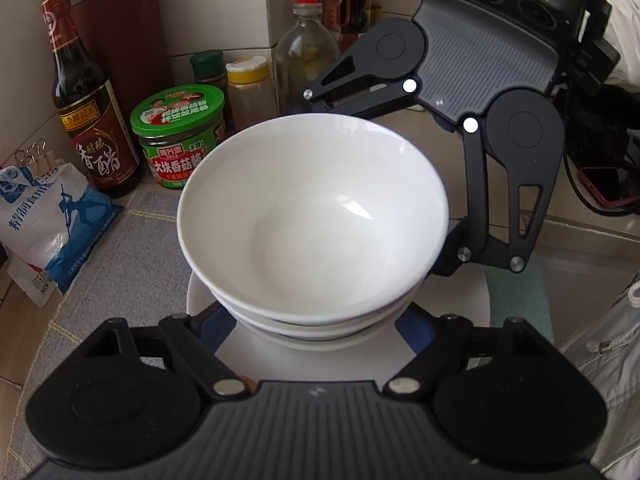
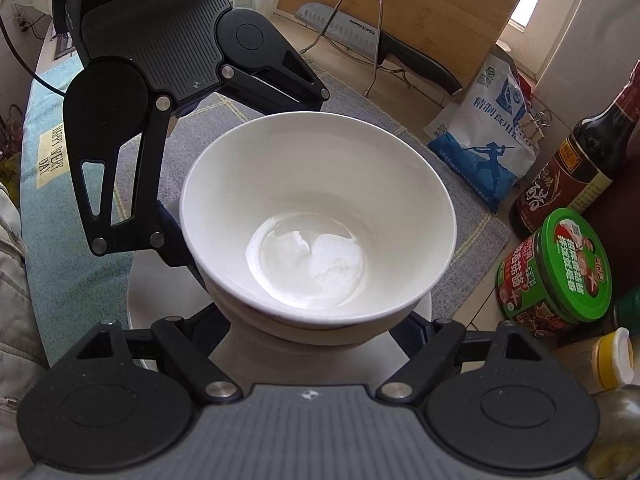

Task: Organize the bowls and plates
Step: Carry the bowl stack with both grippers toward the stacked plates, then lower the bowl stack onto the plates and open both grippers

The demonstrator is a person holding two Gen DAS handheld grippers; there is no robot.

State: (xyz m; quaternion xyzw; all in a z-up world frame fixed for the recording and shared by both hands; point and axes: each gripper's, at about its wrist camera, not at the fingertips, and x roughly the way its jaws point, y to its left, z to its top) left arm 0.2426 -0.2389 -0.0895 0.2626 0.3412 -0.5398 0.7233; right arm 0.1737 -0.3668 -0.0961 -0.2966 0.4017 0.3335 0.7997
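Observation:
A stack of white bowls [image 1: 312,216] [image 2: 316,216] stands on a white plate [image 1: 304,360] [image 2: 160,300], which lies on a grey mat [image 1: 132,248]. My left gripper [image 1: 316,324] comes in from the near side, its blue pads pressed against the lower bowl on both sides. My right gripper [image 2: 314,324] faces it from across the stack and holds the same lower part. In the left wrist view one of the right gripper's fingers [image 1: 454,258] rests against the stack's right side. The fingertips are hidden under the bowls.
A dark vinegar bottle [image 1: 88,120], a green-lidded jar [image 1: 180,136], small spice jars [image 1: 248,88] and a clear bottle [image 1: 306,60] crowd the wall behind the stack. A salt bag [image 1: 52,220] lies left. A knife [image 2: 380,44], wire rack and cutting board [image 2: 420,8] stand opposite.

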